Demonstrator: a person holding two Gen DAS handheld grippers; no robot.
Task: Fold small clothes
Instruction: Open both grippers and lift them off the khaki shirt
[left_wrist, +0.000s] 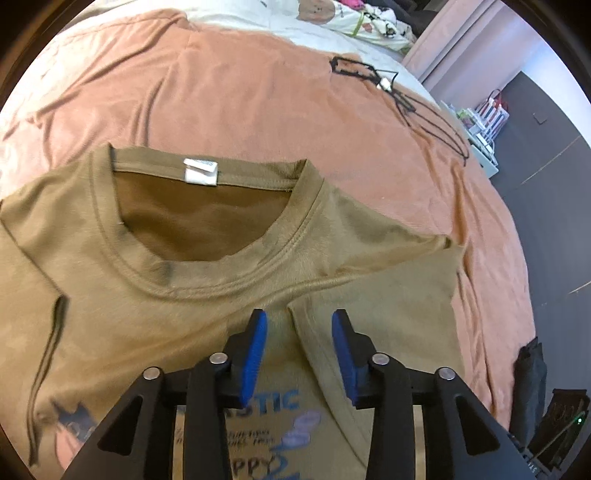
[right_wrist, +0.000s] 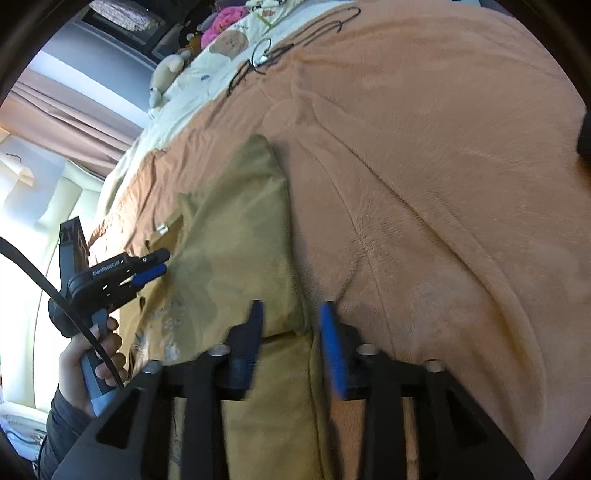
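An olive-tan T-shirt lies face up on the bed, its collar with a white label pointing away from me and a blue print on the chest. Its right side is folded inward as a flap. My left gripper hovers open just over the flap's inner edge, the blue pads clear of the cloth. In the right wrist view the shirt runs away from me. My right gripper is open above its right edge. The left gripper shows there in a hand.
An orange blanket covers the bed under the shirt. Black wire hangers lie on it beyond the collar. Further back is a white patterned duvet with soft toys. The bed's edge and dark floor are on the right.
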